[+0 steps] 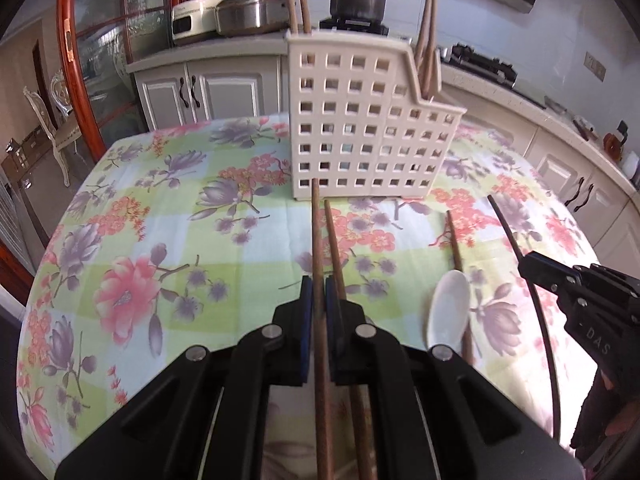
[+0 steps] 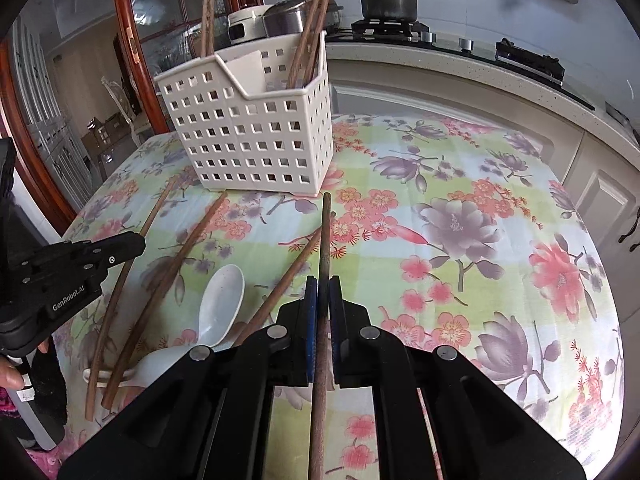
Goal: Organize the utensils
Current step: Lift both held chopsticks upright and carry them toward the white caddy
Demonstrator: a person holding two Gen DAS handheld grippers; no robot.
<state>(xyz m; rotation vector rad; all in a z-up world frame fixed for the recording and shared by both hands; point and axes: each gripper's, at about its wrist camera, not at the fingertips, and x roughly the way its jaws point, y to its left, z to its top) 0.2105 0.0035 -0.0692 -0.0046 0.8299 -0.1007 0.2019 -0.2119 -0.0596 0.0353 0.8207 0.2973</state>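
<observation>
A cream perforated utensil basket (image 1: pixel 360 120) stands on the floral table, with several wooden chopsticks (image 2: pixel 308 36) upright in it. My left gripper (image 1: pixel 319 284) is shut on a brown chopstick (image 1: pixel 317 232) that points toward the basket's base. A second chopstick (image 1: pixel 334 248) lies just right of it. My right gripper (image 2: pixel 323 284) is shut on a dark chopstick (image 2: pixel 325 236), its tip near the basket (image 2: pixel 248 128). A white ceramic spoon (image 1: pixel 448 312) lies on the cloth, also seen in the right wrist view (image 2: pixel 220 304). Loose chopsticks (image 2: pixel 168 280) lie beside it.
The round table has a floral cloth (image 2: pixel 460 220). Kitchen cabinets and a counter (image 1: pixel 224 52) with a rice cooker and pots stand behind. A glass door with a red frame (image 1: pixel 80 60) is at the left. A person's hand (image 2: pixel 12 376) shows at the left edge.
</observation>
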